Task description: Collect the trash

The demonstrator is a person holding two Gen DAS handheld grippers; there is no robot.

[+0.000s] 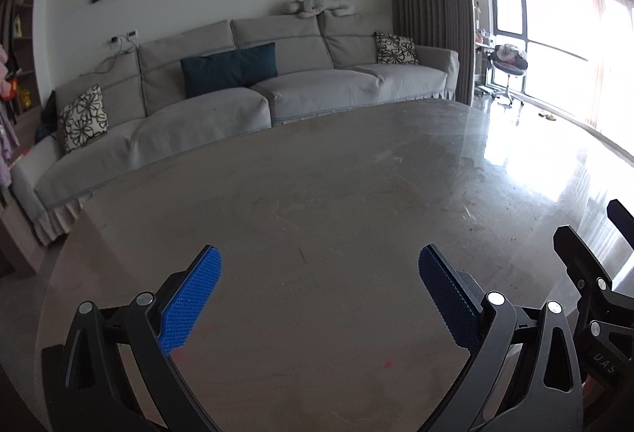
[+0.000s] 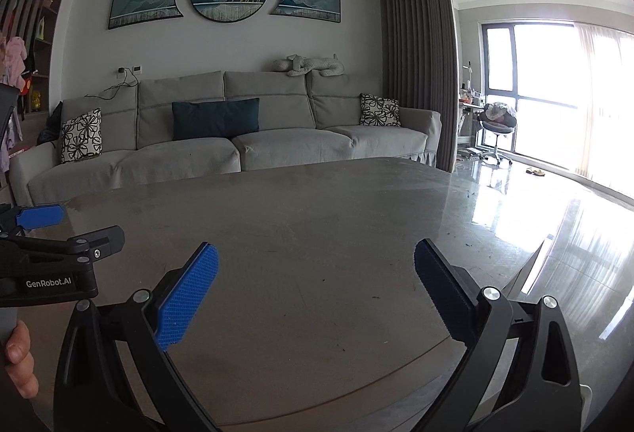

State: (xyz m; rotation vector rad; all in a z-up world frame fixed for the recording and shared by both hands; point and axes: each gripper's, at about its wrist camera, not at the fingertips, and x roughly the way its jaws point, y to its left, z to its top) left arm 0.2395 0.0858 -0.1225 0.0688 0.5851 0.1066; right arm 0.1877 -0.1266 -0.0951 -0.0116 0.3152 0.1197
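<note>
Hovering | left gripper (image 1: 320,257), right gripper (image 2: 316,254) spread wide | over table (image 1: 337,174)

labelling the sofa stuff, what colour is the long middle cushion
Dark teal cushion, plain with no pattern; the right wrist view shows it best.

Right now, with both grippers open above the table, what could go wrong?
1. The left gripper and right gripper hang side by side, so they could bump each other.
2. No trash shows on the glossy table, only tiny specks, so the open grippers may close on nothing or scrape the top.
3. Window glare washes out the floor on the right and could hide litter there.
</note>
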